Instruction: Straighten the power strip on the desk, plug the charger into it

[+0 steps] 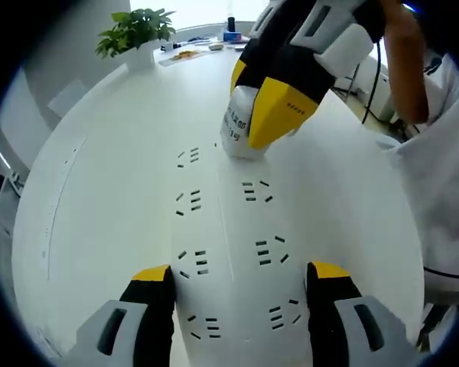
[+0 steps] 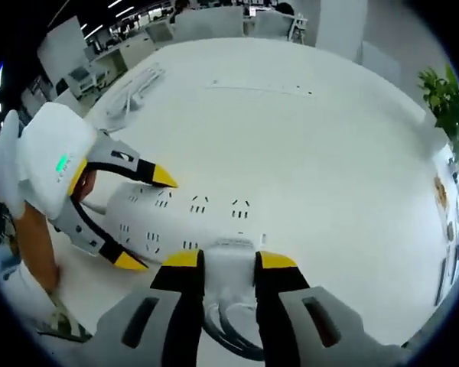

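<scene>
Charger [image 1: 241, 131] seated at strip [image 1: 229, 252] end
Right gripper [image 2: 229, 260] clamps charger; left gripper [image 1: 237, 277] straddles strip, jaws wide.

From my seat I take the potted plant [image 1: 135, 32] as my marker: it stands at the far edge of the white counter [image 1: 99, 168]. Just beside it lie a few small items [image 1: 185, 53], too blurred to name, and a blue object [image 1: 231, 34] farther along. Well apart from the plant, office chairs [image 2: 206, 21] line the opposite edge.
</scene>
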### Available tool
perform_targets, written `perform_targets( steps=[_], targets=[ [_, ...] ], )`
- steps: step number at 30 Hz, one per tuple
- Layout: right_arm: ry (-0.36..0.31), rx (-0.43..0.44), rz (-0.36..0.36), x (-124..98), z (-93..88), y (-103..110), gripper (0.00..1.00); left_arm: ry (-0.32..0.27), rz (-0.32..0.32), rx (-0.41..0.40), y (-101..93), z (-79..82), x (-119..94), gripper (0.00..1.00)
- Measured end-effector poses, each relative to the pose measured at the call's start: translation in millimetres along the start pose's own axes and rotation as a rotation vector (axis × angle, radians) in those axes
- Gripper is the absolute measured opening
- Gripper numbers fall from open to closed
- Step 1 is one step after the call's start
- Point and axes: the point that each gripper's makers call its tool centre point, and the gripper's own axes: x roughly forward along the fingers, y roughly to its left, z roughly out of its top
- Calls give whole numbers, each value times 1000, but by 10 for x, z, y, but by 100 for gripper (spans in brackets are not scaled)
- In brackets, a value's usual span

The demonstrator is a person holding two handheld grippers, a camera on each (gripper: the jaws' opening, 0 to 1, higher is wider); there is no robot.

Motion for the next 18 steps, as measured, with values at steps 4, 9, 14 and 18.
perform_targets(
  steps=[4, 9, 14, 18],
  targets=[
    [6, -4, -1, 17, -9, 7, 24, -1, 0, 0, -1, -1, 0, 71],
    [11, -6, -2, 48, 4, -8, 24, 1, 1, 0, -6, 1, 1, 71],
    [-2, -1, 16, 64, -14, -21, 25, -2, 1, -4, -6, 3, 3, 71],
    [-41, 21, 40, 101, -29, -29, 27, -3, 2, -8, -3, 3, 3, 71]
  ],
)
